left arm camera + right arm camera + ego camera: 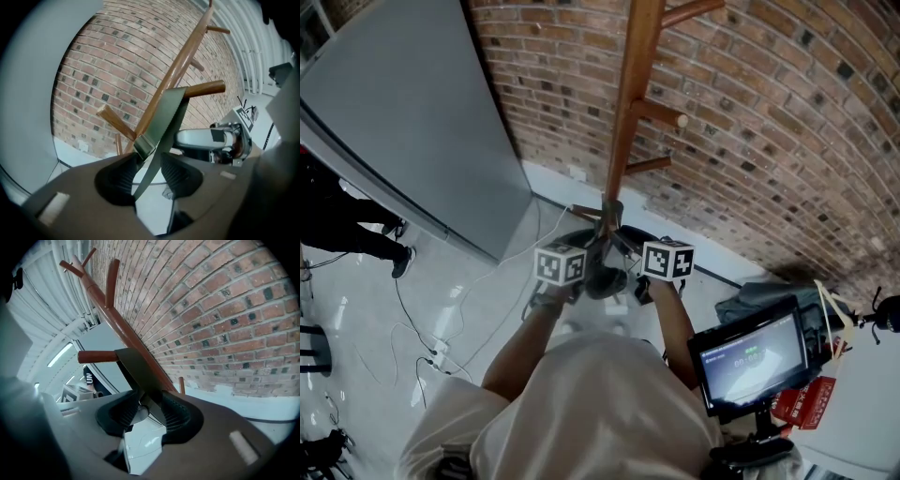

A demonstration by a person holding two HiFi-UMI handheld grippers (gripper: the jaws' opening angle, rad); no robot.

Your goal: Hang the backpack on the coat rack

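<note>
The backpack [605,270] hangs low against the rack [630,103], tucked between the person's two hands, and it looks already hung. From the left gripper [149,171] I can see its strap [165,123] draped over a peg [206,87]. From there it drops steeply, on a slight slant, straight down through the gap between that gripper's fingers [123,176]. These are spread, with daylight on either side of the webbing, so nothing is pinched. The right gripper [151,411] shows much the same: webbing comes off a peg and runs down between spread fingers. It lies close against one pad and clear of the other, so it is not clamped. Whether that is one loop or two straps I cannot tell. The strap's long axis runs up and down, across the line each gripper points along, and both grippers sit equally near it. I judge that any retreat has to go straight back toward the person's chest, so the webbing slides out of the open ends and does not snag. Both forearms reach forward side by side, with the grippers tipped a little downward toward the pole.
</note>
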